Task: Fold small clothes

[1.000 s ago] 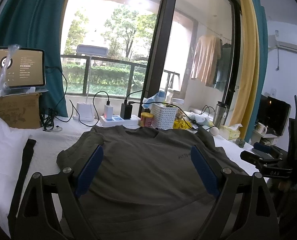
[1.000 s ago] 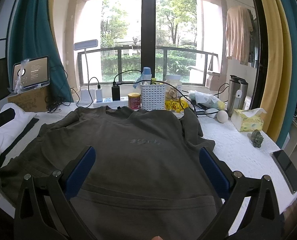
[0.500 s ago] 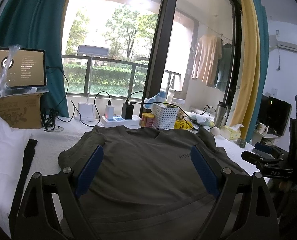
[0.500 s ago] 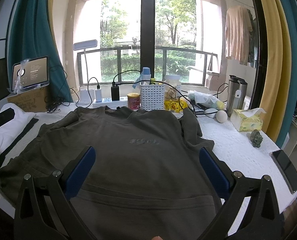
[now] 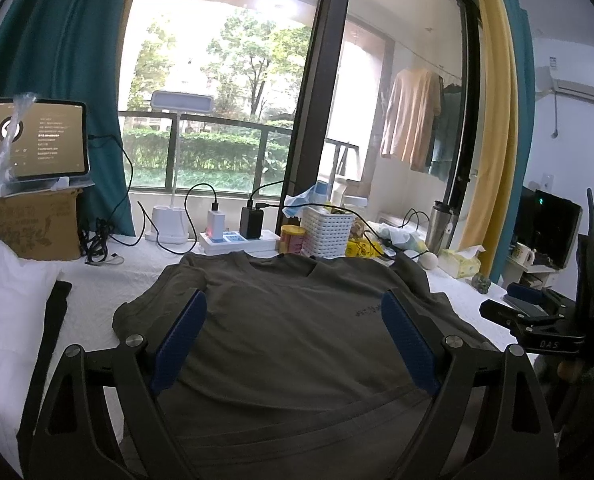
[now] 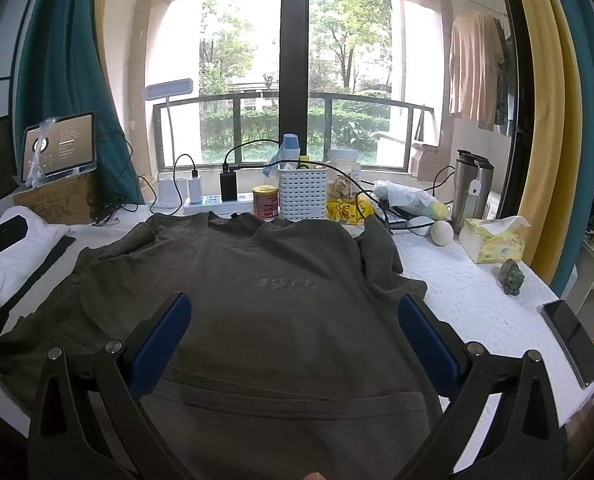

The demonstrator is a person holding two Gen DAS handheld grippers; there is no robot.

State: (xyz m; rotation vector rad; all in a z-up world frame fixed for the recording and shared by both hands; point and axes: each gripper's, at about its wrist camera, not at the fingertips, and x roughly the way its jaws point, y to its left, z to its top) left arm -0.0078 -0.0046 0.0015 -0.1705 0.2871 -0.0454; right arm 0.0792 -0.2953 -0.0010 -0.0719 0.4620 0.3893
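Right now your left gripper (image 5: 293, 336) and right gripper (image 6: 295, 334) both hover with fingers spread wide, holding nothing, above the olive-green T-shirt (image 6: 281, 304), which lies flat on the white-covered counter (image 6: 469, 300), collar toward the window.

Open tabletop (image 6: 469, 292) right of the shirt (image 6: 281, 304); basket (image 6: 303, 194), can (image 6: 266, 202), power strip (image 6: 217, 201) crowding its collar.

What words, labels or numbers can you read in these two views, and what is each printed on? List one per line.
"DAS": on the black clamp at the table's right edge.
Chest print on the olive T-shirt: too blurred to read.
Tablet screen text: too small to read.
Red can label: unreadable.
Cardboard box print: unreadable.
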